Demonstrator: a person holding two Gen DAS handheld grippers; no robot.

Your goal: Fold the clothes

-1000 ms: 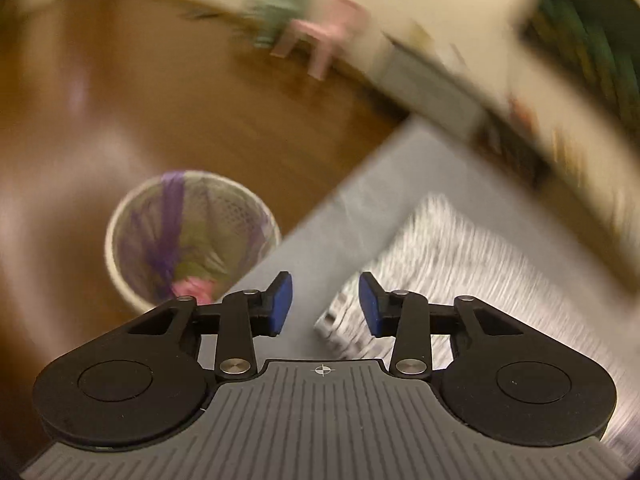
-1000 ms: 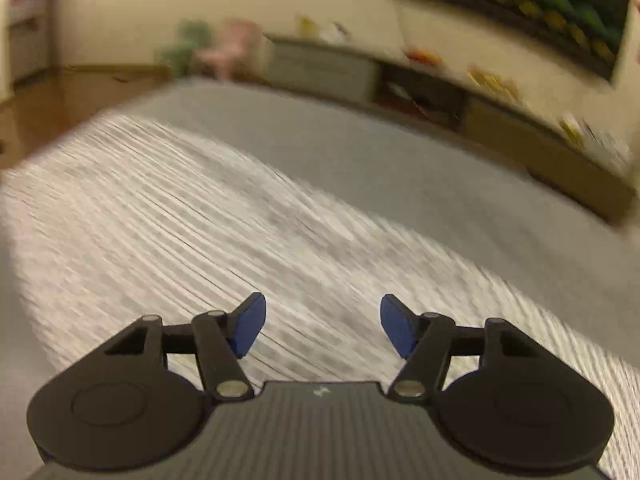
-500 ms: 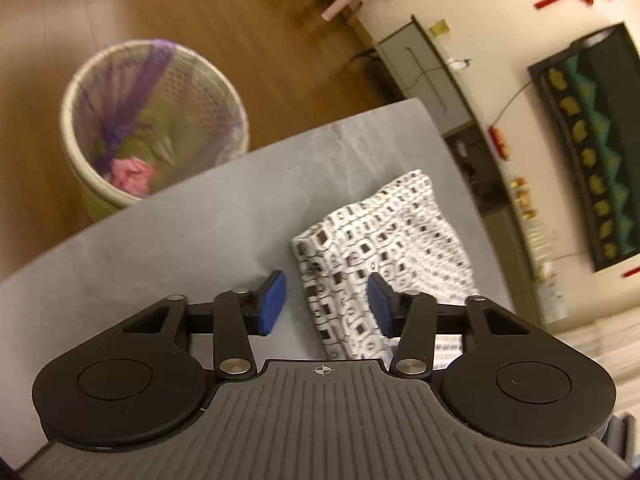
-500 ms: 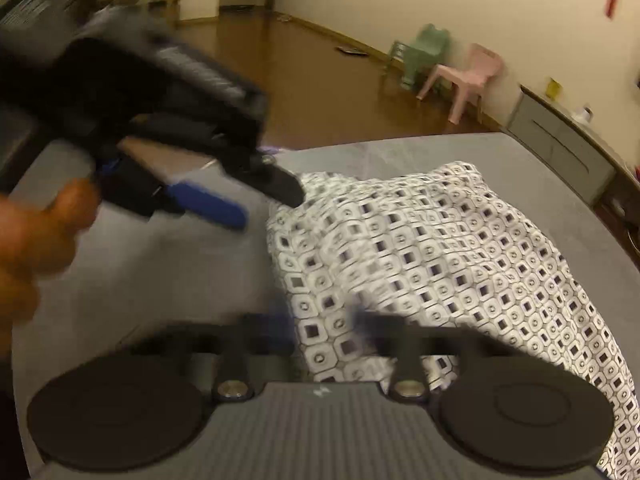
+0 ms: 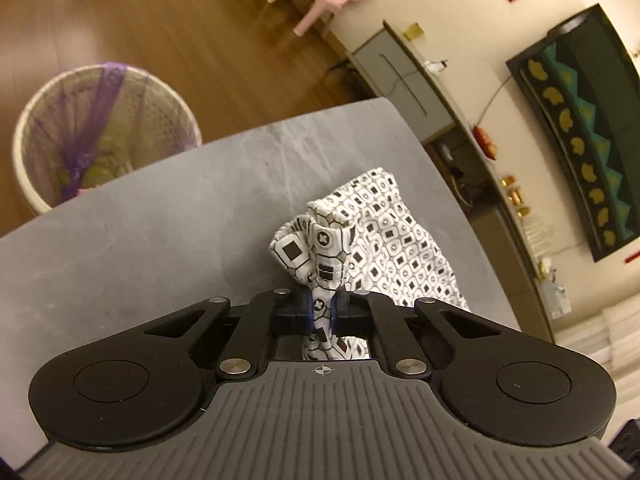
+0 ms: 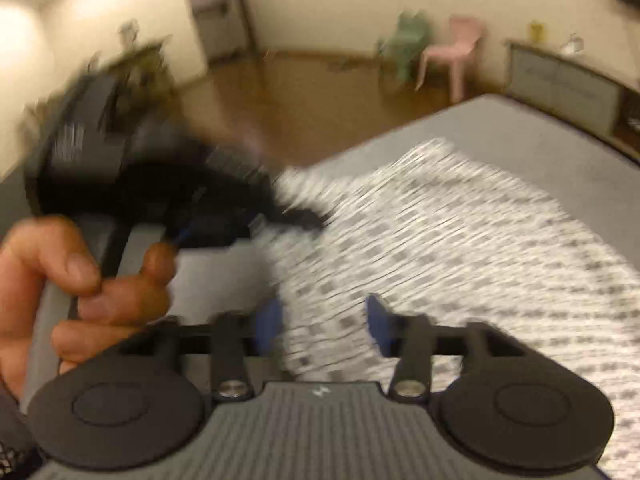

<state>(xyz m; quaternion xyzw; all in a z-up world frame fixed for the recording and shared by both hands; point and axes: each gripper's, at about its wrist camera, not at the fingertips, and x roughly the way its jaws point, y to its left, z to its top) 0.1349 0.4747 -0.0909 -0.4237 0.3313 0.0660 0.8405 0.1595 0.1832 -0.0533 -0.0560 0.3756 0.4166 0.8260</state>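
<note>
The white cotton garment printed with small black-and-grey squares (image 5: 394, 236) lies on the grey stone-look tabletop (image 5: 168, 216), spreading from the centre of the left wrist view toward 2 o'clock. The left gripper (image 5: 321, 309) has its jaws closed tight on a bunched corner of that cloth, which puckers up just ahead of the blue pads. In the blurred right wrist view, the right gripper (image 6: 324, 324) stands with its jaws well apart and empty, hovering over the near edge of the fabric; the person's left hand (image 6: 80, 292) shows at 9 o'clock.

The cloth looks light, limp and thin, so it will likely sag and crease wherever it is unsupported. A second hold on the neighbouring corner or hem, rather than mid-panel, should keep the edge straight for folding. A white mesh wastebasket with a purple liner (image 5: 100, 136) stands on the floor at 10 o'clock.
</note>
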